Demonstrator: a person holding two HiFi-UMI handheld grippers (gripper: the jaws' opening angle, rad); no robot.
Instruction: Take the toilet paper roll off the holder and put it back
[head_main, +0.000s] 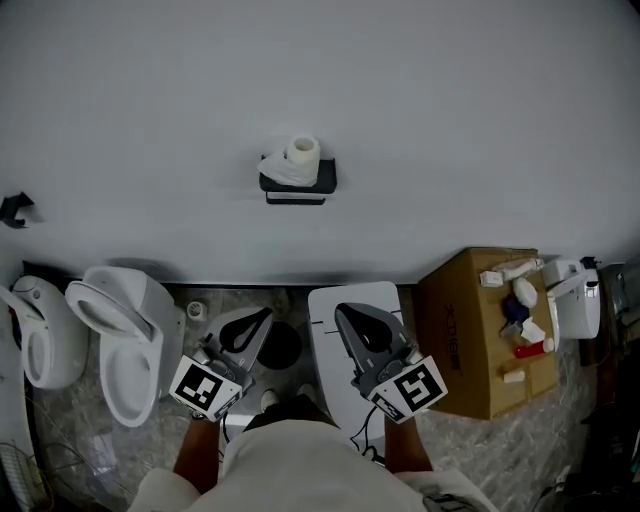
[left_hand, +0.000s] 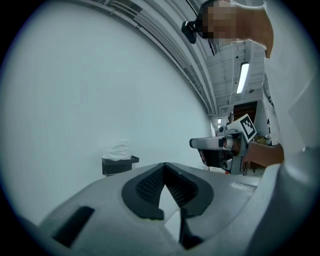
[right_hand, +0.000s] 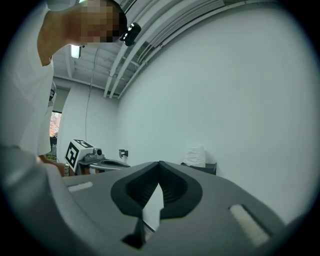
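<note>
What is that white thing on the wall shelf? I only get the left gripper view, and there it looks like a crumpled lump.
Observer: The head view shows a toilet paper roll standing on end on the holder.
Operator: And what is on the floor under it?
Observer: A white toilet at the left and a cardboard box at the right.
Operator: Is the other gripper holding anything?
Observer: No. The right gripper view shows the right gripper closed with nothing in it.
</note>
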